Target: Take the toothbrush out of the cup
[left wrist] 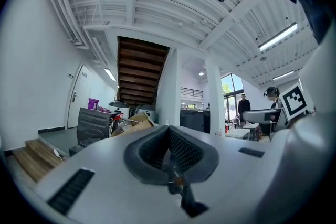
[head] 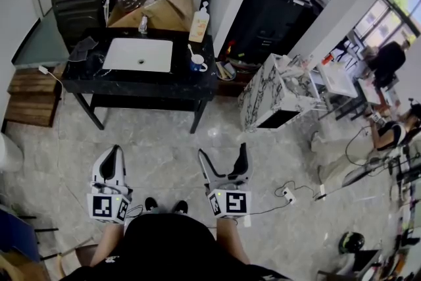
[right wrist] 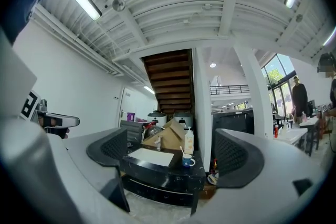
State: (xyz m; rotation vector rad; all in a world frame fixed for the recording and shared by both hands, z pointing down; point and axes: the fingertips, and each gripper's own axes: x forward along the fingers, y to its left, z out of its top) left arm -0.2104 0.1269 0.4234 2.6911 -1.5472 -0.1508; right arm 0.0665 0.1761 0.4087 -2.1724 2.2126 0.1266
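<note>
Overhead, the pale stone floor [head: 171, 141] fills the middle of the head view, and a black worktop [head: 135, 79] stands in the upper left part of the frame. An open cardboard box [head: 158, 0] sits behind it, and a white basin [head: 138, 54] is set into its top. Low in the frame, both claws are held level over the floor, well apart from the worktop. The left claw [head: 113, 154] has its pads pressed together with nothing between them. The right claw [head: 222, 151] is spread wide and empty, and its own view looks between its pads at the worktop. A pale bottle [head: 199, 23] stands at the worktop's far right corner. Just in front of it, right of the basin, is the blue-and-white cup [head: 198, 64]. The toothbrush [head: 191, 51] stands in the cup, leaning towards the upper left.
</note>
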